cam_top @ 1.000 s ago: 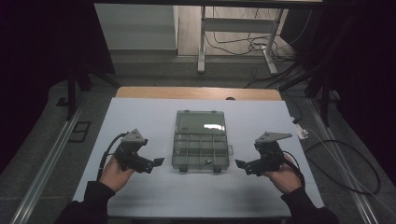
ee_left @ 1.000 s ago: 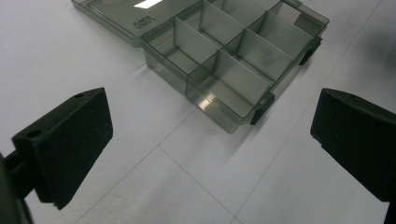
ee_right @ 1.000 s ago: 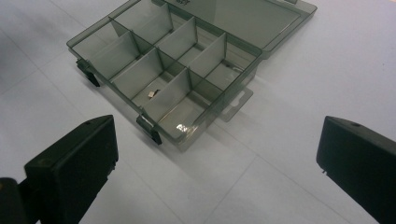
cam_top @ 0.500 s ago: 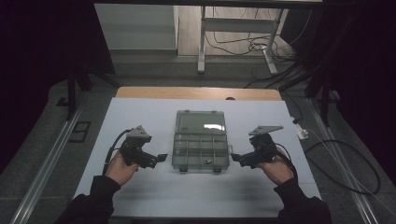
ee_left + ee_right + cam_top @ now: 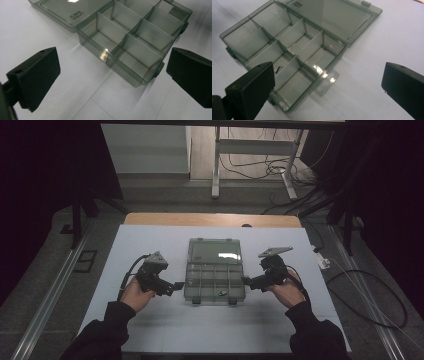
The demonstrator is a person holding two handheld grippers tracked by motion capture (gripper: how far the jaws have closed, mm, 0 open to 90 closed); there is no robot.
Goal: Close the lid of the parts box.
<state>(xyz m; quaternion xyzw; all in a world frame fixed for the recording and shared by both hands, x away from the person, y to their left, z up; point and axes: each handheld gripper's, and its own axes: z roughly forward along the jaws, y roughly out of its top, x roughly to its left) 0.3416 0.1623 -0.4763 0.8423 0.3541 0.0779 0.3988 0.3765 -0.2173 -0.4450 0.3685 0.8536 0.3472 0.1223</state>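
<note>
Organizer box (image 5: 214, 275) sits mid-table w/ lid folded flat behind. Your left gripper (image 5: 175, 285) and right gripper (image 5: 246, 281) flank it, jaws apart on both, prob. lined up to grab its sides. Small item (image 5: 222, 293) in a front compartment, can't ID

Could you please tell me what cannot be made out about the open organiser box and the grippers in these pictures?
- Small dark item in the organiser box: too small in the high view; the left jaw hides most of it in the right gripper view.
- Lid label: too blurred to read in the left gripper view.
- Right gripper: right jaw cut off by the frame edge.
</note>
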